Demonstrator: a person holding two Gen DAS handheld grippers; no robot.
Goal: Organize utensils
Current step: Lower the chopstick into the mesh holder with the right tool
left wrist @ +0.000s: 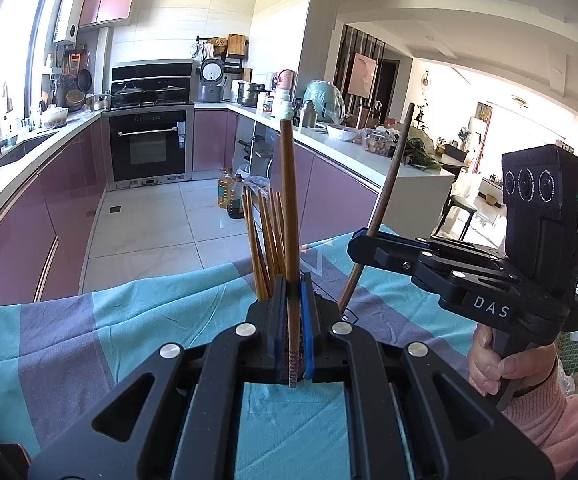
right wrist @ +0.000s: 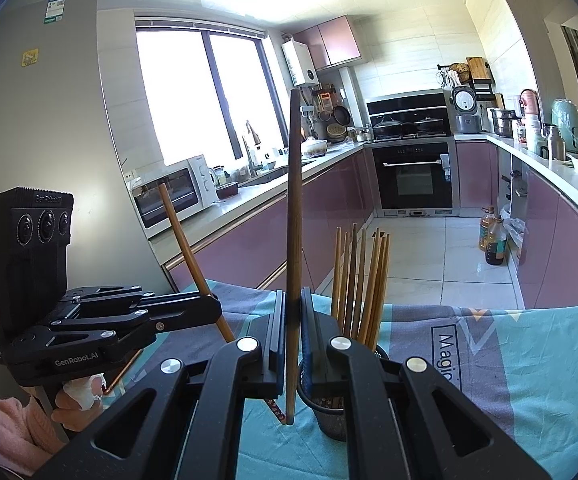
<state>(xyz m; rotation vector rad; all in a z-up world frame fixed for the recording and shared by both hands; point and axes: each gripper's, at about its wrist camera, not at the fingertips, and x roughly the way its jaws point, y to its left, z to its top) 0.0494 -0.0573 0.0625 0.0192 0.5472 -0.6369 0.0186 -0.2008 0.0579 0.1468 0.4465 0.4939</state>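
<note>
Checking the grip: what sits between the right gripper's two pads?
In the right wrist view, a single dark chopstick stands upright, clamped in the right gripper.

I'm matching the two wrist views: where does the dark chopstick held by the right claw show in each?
Left wrist view: right of centre, leaning, clamped in the right claw: dark chopstick.
Right wrist view: centre, upright.
Shared landmark: oven.

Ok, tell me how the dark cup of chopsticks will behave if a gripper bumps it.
The cup is narrow and the chopsticks stand well above its rim, so it probably tips easily. It stands on a loose cloth, so it might slide or rock with the fabric. The splayed sticks would likely rattle and shift.
</note>
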